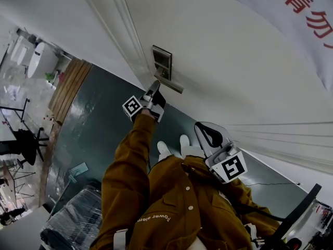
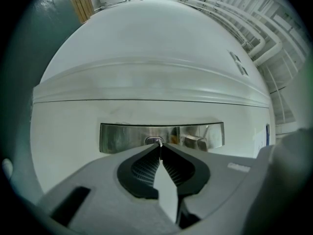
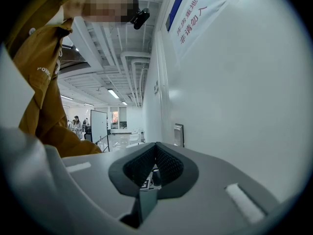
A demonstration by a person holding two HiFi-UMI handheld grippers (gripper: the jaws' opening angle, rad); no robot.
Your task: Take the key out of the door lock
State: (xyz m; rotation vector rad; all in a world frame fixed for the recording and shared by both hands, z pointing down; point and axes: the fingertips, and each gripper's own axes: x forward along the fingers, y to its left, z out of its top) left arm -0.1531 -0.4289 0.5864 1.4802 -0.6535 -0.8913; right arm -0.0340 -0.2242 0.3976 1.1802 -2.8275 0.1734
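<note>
A steel lock plate (image 2: 122, 137) sits on the white door (image 2: 146, 58), with the keyhole cylinder (image 2: 154, 141) at its middle and a lever handle (image 2: 195, 142) to the right. The thin silver key (image 2: 160, 150) sticks out of the cylinder, edge-on. My left gripper (image 2: 160, 155) is shut on the key, its black pads (image 2: 144, 168) pressed on both sides. In the head view the left gripper (image 1: 154, 89) reaches up to the lock plate (image 1: 162, 62), just under the handle (image 1: 171, 85). My right gripper (image 1: 204, 132) hangs back near the person's chest, shut and holding nothing.
A notice with red lettering (image 1: 307, 9) hangs on the door, up and to the right. The dark green floor (image 1: 93, 129) lies below, with the person's white shoes (image 1: 171, 147) on it. A plastic-wrapped black bundle (image 1: 73, 223) sits at the lower left.
</note>
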